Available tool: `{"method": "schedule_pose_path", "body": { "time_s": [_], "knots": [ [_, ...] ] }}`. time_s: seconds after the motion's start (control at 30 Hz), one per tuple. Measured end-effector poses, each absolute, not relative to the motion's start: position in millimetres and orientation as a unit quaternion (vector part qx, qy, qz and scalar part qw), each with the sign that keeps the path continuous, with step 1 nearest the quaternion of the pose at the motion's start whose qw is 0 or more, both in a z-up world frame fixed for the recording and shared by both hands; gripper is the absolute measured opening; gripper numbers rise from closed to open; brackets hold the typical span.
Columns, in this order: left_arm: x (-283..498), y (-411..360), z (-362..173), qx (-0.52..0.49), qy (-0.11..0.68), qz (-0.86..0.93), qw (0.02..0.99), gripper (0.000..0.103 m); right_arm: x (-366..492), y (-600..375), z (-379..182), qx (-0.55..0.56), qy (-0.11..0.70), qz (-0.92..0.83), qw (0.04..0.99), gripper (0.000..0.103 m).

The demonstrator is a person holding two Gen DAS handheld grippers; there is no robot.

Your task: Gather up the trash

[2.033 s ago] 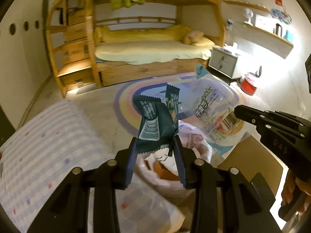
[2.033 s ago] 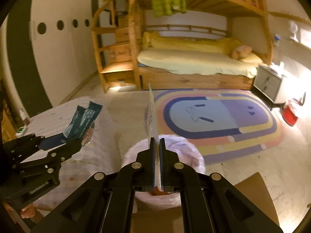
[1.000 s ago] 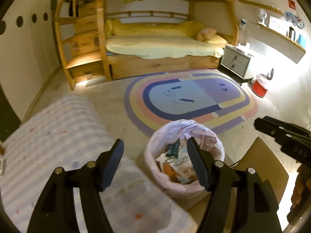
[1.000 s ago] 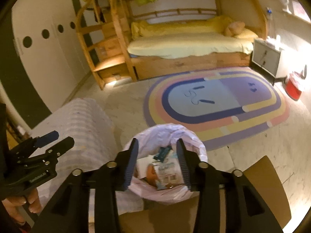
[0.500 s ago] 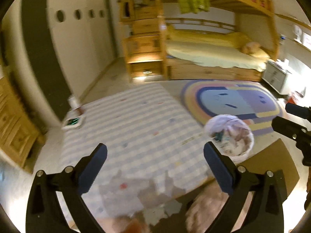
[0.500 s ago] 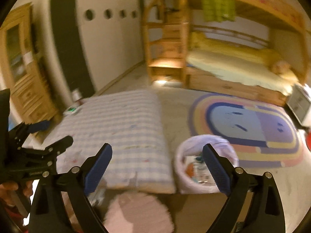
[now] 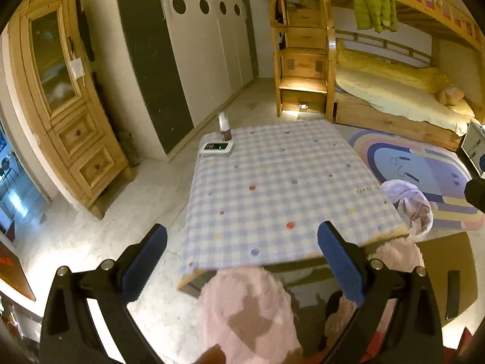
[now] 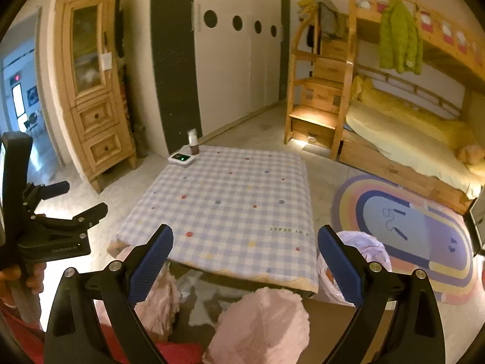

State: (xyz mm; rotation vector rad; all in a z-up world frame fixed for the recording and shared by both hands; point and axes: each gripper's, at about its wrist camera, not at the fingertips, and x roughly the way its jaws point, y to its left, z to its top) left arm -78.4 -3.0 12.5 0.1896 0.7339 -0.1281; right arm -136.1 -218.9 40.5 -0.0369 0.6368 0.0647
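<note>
Left gripper [image 7: 242, 261]: jaws spread wide, nothing between the blue pads; it points down over the near edge of the table.
Right gripper [image 8: 245, 261]: jaws spread wide and empty, aimed over the same near edge.
Trash bin [image 8: 360, 254]: lined with a pale plastic bag, standing on the floor just beside the table's near right corner, at about 3 o'clock of the right gripper's right finger; some packaging shows inside, too small to read.
Table [image 8: 230, 200]: covered with a blue-and-white checked cloth with coloured dots; the top is bare apart from two things at its far left corner, around 11 o'clock.
Writing: a small strip label near the cloth's right edge [image 8: 288, 230], letters too small to read; faint lettering on the left gripper's body in the right wrist view, illegible.
Far corner: white device [image 8: 181, 159] with a green light, and a small bottle [image 8: 193, 145] just behind it.
Edges: the cloth's near edge overhangs above pink fuzzy slippers [image 8: 260, 324].
Open room: bare floor on the left, towards the wooden cabinet [image 8: 94, 91]; rainbow rug [image 8: 403, 227] on the right.
</note>
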Motion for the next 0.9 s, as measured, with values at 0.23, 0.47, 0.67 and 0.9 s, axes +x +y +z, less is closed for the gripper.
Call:
{"method": "schedule_pose_path", "body": {
  "time_s": [0.23, 0.47, 0.67, 0.9],
  "knots": [
    [-91, 5, 14, 0.09, 0.353, -0.061, 0.929, 0.097, -143, -212, 40, -0.027, 0.313, 0.027, 0.949, 0.095],
    [-92, 2, 13, 0.091, 0.353, -0.066, 0.929, 0.097, -147, -214, 40, -0.023, 0.313, 0.023, 0.949, 0.095],
    [-92, 3, 13, 0.092, 0.354, -0.065, 0.929, 0.097, -145, -215, 41, -0.02, 0.313, 0.02, 0.949, 0.095],
    [-93, 3, 12, 0.091, 0.353, -0.066, 0.929, 0.097, -145, -217, 41, -0.022, 0.313, 0.017, 0.949, 0.095]
  ]
}}
